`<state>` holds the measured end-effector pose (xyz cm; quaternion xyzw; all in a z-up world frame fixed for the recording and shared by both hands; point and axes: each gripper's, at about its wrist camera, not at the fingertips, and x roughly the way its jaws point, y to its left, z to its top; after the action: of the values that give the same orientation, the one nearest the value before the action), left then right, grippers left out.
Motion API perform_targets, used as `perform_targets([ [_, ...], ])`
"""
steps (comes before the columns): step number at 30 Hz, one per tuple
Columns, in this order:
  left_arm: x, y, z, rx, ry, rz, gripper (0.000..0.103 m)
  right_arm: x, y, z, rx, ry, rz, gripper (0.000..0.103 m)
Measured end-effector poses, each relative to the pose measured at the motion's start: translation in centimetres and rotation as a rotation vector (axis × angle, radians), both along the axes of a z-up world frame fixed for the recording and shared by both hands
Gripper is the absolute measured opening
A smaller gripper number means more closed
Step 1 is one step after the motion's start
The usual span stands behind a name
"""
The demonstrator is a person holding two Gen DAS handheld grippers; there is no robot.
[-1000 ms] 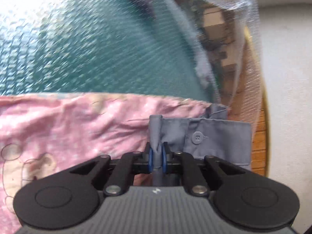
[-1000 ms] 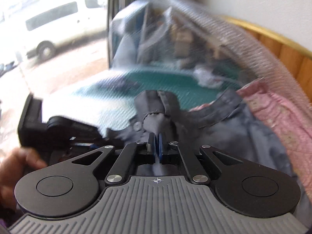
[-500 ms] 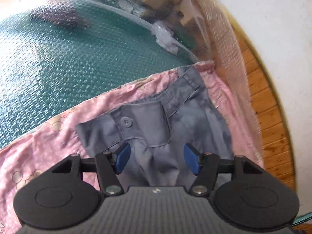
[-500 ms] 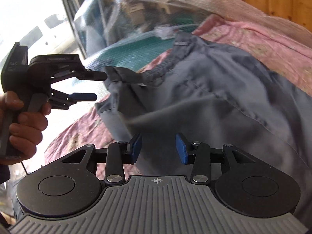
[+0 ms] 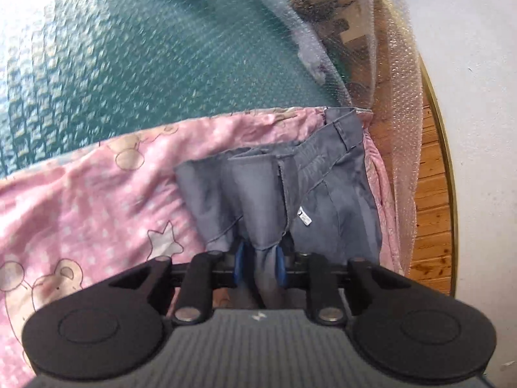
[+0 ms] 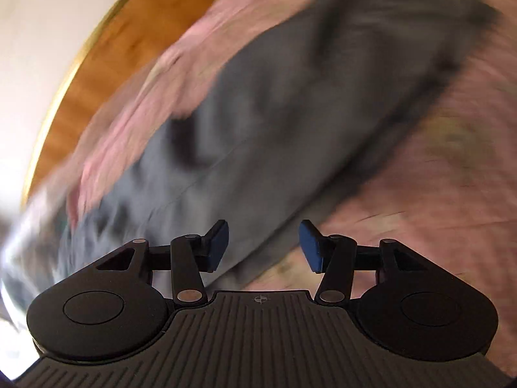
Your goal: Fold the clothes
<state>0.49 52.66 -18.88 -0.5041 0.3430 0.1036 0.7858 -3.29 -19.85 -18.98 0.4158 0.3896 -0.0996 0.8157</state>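
Observation:
Grey trousers (image 5: pixel 323 194) lie on a pink cartoon-print sheet (image 5: pixel 97 187), waistband at the far end with a white label showing. My left gripper (image 5: pixel 259 266) sits at their near edge. Its jaws are closing, and a bunched fold of the grey cloth fills the gap between the blue pads. The right wrist view is blurred by motion: the grey trousers (image 6: pixel 290 113) stretch away diagonally over the pink sheet (image 6: pixel 436 177). My right gripper (image 6: pixel 263 242) hangs above their near end, its jaws opening with nothing between them.
Beyond the sheet lies a teal surface under bubble wrap (image 5: pixel 145 48). More bubble wrap covers boxes (image 5: pixel 339 16) at the back. A wooden panel with a gold edge (image 5: pixel 433 194) and a white wall (image 5: pixel 478 97) border the right side.
Both grippers let go of the trousers' waistband and opened. The left has since closed on a fold at the near edge. The right swung fast along the trousers and rolled over.

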Motion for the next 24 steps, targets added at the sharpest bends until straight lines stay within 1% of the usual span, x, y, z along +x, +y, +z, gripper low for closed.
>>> perform_targets([
  [2, 0.4, -0.8, 1.8, 0.052, -0.022, -0.011, 0.051, -1.3, -3.5, -0.7, 0.037, -0.031, -0.115, 0.054],
  [3, 0.8, -1.2, 2.3, 0.071, -0.02, -0.015, 0.053, -1.4, -4.8, -0.8, 0.05, -0.058, -0.149, 0.054],
  [5, 1.8, -1.8, 2.9, 0.108, 0.004, -0.011, 0.052, -1.4, -7.3, -1.1, 0.075, -0.107, -0.218, 0.054],
  [6, 2.3, -2.0, 2.7, 0.121, 0.023, -0.008, 0.045, -1.1, -8.5, -1.6, 0.086, -0.122, -0.251, 0.054],
  [7, 2.7, -2.2, 2.4, 0.128, 0.045, -0.006, 0.035, -0.8, -9.6, -2.1, 0.095, -0.13, -0.278, 0.054],
  [8, 3.2, -2.3, 2.0, 0.136, 0.067, -0.004, 0.011, -0.5, -10.5, -2.5, 0.103, -0.135, -0.304, 0.054],
  [9, 3.4, -2.3, 1.6, 0.143, 0.085, 0.003, 0.009, -0.3, -11.5, -2.9, 0.11, -0.139, -0.329, 0.054],
  [10, 3.3, -2.3, 1.3, 0.144, 0.092, 0.011, 0.009, 0.0, -12.4, -3.4, 0.117, -0.144, -0.354, 0.054],
  [14, 2.6, -2.1, 0.6, 0.132, 0.09, 0.031, 0.009, 0.5, -15.4, -4.7, 0.139, -0.145, -0.422, 0.054],
  [20, 2.7, -2.5, 0.9, 0.157, 0.105, 0.026, 0.01, 0.2, -18.0, -5.5, 0.163, -0.16, -0.462, 0.053],
  [22, 2.9, -2.5, 1.0, 0.164, 0.105, 0.017, 0.01, 0.6, -18.7, -6.0, 0.174, -0.166, -0.456, 0.05],
  [23, 2.9, -2.5, 1.0, 0.168, 0.105, 0.012, 0.01, 0.8, -18.9, -6.1, 0.177, -0.168, -0.451, 0.044],
  [24, 3.0, -2.5, 1.0, 0.173, 0.105, 0.005, 0.009, 1.0, -19.0, -6.1, 0.173, -0.169, -0.443, 0.037],
])
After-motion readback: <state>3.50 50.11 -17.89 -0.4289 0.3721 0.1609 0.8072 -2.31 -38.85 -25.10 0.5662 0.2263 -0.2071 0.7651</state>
